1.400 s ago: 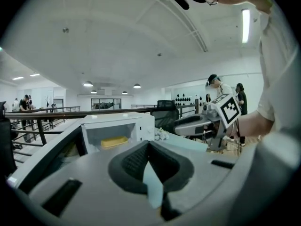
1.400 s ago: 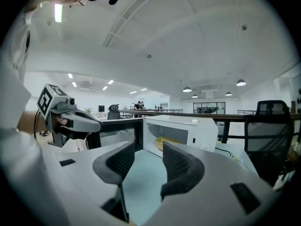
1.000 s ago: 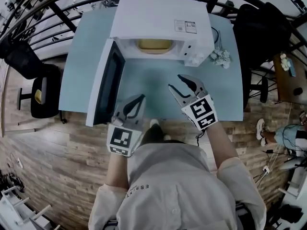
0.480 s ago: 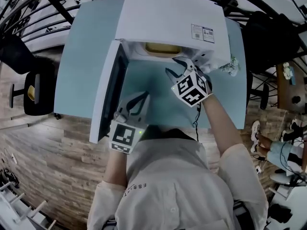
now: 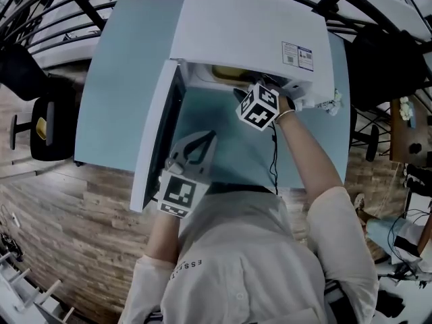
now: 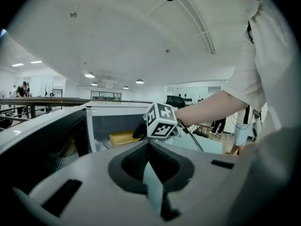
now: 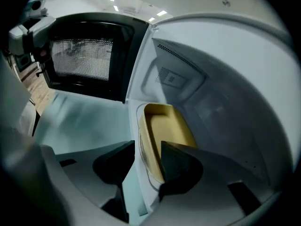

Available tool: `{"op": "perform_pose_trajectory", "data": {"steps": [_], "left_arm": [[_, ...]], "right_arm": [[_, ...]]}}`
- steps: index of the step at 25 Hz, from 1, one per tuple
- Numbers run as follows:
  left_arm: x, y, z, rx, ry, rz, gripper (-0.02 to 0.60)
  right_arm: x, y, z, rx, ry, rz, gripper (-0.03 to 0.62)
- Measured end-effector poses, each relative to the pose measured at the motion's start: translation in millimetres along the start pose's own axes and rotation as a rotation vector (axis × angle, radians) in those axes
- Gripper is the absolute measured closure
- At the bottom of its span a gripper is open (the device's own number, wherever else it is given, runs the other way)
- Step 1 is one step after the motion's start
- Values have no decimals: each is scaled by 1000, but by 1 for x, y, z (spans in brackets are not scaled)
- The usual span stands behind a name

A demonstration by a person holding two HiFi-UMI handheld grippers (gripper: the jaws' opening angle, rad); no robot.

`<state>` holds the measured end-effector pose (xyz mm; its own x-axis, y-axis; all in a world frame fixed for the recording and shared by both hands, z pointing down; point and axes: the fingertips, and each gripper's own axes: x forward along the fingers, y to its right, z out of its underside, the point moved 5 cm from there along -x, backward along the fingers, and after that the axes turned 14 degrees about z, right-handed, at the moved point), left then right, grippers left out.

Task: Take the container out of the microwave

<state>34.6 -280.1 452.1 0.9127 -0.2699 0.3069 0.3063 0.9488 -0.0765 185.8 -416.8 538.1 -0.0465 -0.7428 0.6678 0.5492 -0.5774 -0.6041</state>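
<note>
So far: microwave door (image 5: 154,137) wide, frame left; my right gripper (image 7: 147,144) gapes astride container (image 7: 167,126) rim, unclamped; lift-out remains; left gripper (image 6: 149,144) closed, empty.

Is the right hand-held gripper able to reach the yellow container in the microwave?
Probably yes: the door stands open, and the right hand-held gripper, jaws apart, is at the rim of the container.
</note>
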Motion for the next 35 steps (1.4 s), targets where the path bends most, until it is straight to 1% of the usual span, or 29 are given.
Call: {"op": "perform_pose_trajectory", "data": {"steps": [2,4,6,10,15,19,22,26,30,33,35], "left_arm": [[0,0,0,4,-3,0,588],[0,0,-1,7,-4,1,588],[0,1,-2,9,-5,0,588],[-3,-1,-1,8,-9,-13,588],[-6,6,-2,-2,-2,-29,588],[-8,15,-3,0,-5,-35,588],[-12,25,-5,4,-2,-52,588],[-18,43,-9,10,10,-85,588],[-25,71,-15,20,18,-101,588],[-32,94,-20,10,26,-117,588],[-36,107,-21,26,26,-124,588]], "right_arm": [[9,-3,2,-15,-22,-14,412],[14,-4,4,-49,-41,-6,477],[16,-3,3,-79,-43,8,519],[14,-5,3,-114,-34,-10,554],[-2,-5,3,-99,-14,-10,563],[-24,-14,4,-102,20,-4,563],[-45,-23,8,-69,49,-7,563],[-82,-32,11,32,110,-38,563],[-126,-41,15,101,174,-26,563],[-161,-54,20,135,220,-28,563],[-184,-65,25,157,250,-33,563]]}}
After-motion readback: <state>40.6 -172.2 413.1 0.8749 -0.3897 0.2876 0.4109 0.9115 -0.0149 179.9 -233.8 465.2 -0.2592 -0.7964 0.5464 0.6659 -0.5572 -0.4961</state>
